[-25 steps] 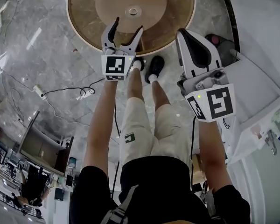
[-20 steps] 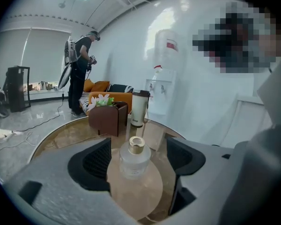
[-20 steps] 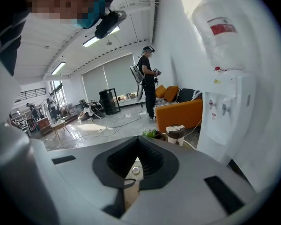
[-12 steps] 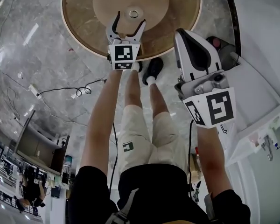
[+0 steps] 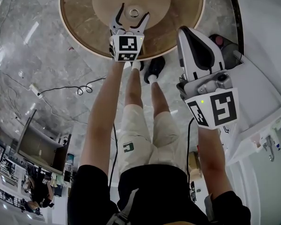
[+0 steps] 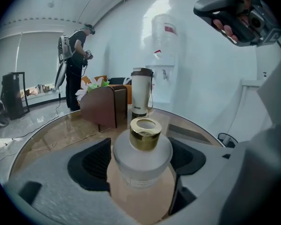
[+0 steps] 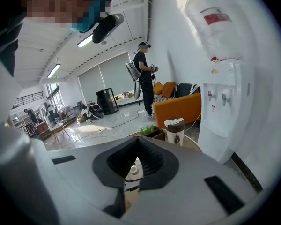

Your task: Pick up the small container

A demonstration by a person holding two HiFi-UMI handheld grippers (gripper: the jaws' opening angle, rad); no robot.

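The small container [image 6: 143, 146] is a frosted glass bottle with a gold collar. It stands upright near the middle of the round wooden table [image 5: 84, 22]. My left gripper [image 5: 134, 11] reaches over the table with its jaws wide, one on each side of the container [image 5: 134, 13]. In the left gripper view its dark pads [image 6: 91, 165] flank the bottle with a gap on both sides. My right gripper [image 5: 187, 32] hangs in the air off the table's right edge, its jaws together and nothing in them. The right gripper view shows the bottle's top [image 7: 133, 169] through the notch between its pads.
A white tumbler with a dark lid [image 6: 141, 93] and a brown box [image 6: 103, 108] stand farther back on the table. A white water dispenser [image 6: 166, 55] is behind it. The person's legs and shoes [image 5: 154, 67] are by the table's near edge, and a cable [image 5: 79, 89] lies on the floor.
My left gripper has moved forward over the table until its jaws stand round the container, and they have spread a little wider. The right gripper has barely moved.
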